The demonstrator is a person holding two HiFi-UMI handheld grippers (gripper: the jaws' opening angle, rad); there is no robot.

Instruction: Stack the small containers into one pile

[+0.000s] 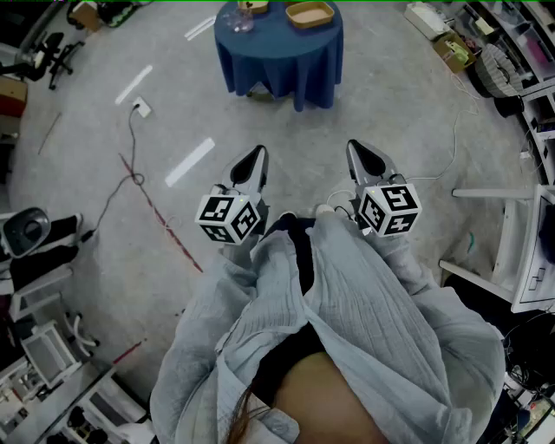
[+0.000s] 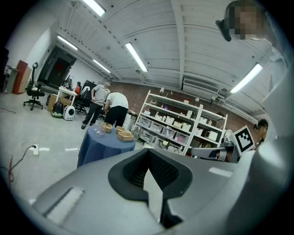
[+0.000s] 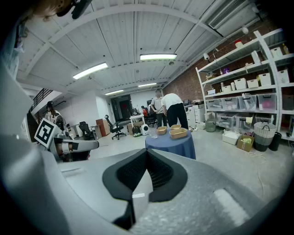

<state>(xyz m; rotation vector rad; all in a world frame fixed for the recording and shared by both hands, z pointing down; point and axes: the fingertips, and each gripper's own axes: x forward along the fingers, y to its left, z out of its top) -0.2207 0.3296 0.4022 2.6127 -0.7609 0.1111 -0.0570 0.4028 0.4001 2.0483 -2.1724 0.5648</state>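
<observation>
Your left gripper [image 1: 253, 159]: jaws together, nothing in them. The small tan containers [image 1: 310, 13] sit on the blue-draped round table [image 1: 286, 61], well ahead of both tips and roughly between their lines, touching neither. Your right gripper [image 1: 362, 156]: jaws together too, empty.
</observation>
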